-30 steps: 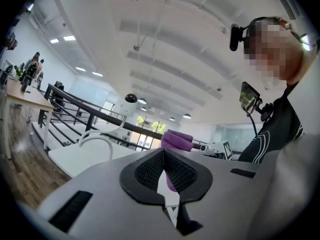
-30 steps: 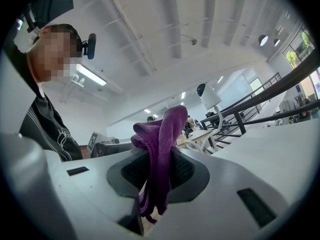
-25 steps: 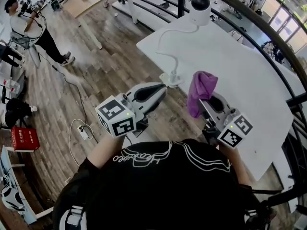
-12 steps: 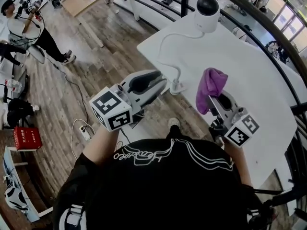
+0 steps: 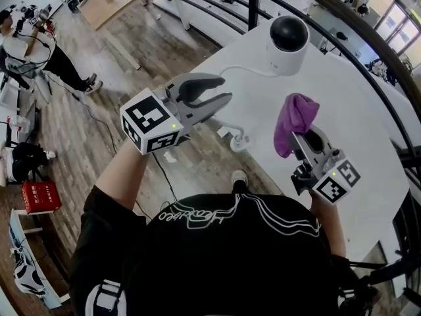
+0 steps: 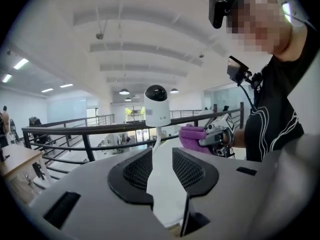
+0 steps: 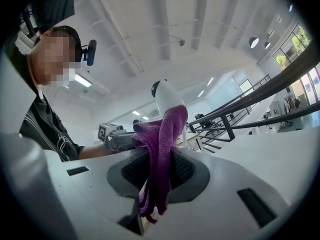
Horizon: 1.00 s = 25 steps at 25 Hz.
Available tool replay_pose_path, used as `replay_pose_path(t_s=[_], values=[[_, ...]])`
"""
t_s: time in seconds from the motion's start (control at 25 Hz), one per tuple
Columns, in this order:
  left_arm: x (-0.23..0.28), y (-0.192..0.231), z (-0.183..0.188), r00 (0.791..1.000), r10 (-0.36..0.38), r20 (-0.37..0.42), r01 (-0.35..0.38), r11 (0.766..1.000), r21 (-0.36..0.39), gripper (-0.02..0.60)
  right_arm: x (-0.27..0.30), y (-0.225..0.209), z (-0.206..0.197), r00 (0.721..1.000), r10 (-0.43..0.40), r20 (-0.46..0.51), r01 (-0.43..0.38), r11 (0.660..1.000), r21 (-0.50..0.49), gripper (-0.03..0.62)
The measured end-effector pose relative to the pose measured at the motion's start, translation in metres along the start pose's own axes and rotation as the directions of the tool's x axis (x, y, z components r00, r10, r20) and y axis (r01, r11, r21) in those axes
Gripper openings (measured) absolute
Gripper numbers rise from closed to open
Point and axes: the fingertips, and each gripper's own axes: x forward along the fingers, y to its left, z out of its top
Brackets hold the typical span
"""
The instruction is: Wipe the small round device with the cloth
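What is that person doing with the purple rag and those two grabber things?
A person stands at the white table with a gripper in each hand. The right gripper has its jaws shut on a purple cloth, held up near the small round device, a white camera with a black dome, but not touching it. The left gripper has just been opening its jaws, with nothing between them. No wiping yet.

The white surface [image 5: 342,124] carries the small round device [image 5: 288,43] at its far corner, its white cable [image 5: 243,70] trailing toward the near edge.
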Motion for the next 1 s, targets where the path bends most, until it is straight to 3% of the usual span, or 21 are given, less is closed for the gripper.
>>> replay_pose_path(t_s=[0.16,0.36,0.68,0.88,1.0], values=[[0.03,0.014,-0.006,0.994,-0.083,-0.074,0.089,0.992,0.088,0.123,0.004,-0.02,0.005,1.0,-0.024,-0.008,0.024,1.0,-0.001,0.067],[0.06,0.011,-0.045,0.975,-0.149,-0.164,0.18,0.964,0.193,0.127,-0.006,-0.03,-0.014,0.998,-0.06,0.004,0.06,0.998,-0.008,0.067],[0.101,0.026,-0.073,0.927,-0.185,-0.326,0.309,0.871,0.383,0.127,-0.012,-0.054,-0.013,0.995,-0.099,0.015,0.099,0.995,0.01,0.067],[0.111,0.025,-0.086,0.892,-0.216,-0.396,0.385,0.823,0.418,0.126,-0.014,-0.061,-0.013,0.994,-0.108,0.026,0.107,0.994,0.031,0.067],[0.114,0.025,-0.091,0.885,-0.209,-0.417,0.401,0.797,0.451,0.115,-0.014,-0.061,-0.01,0.994,-0.108,0.027,0.107,0.994,0.028,0.067]])
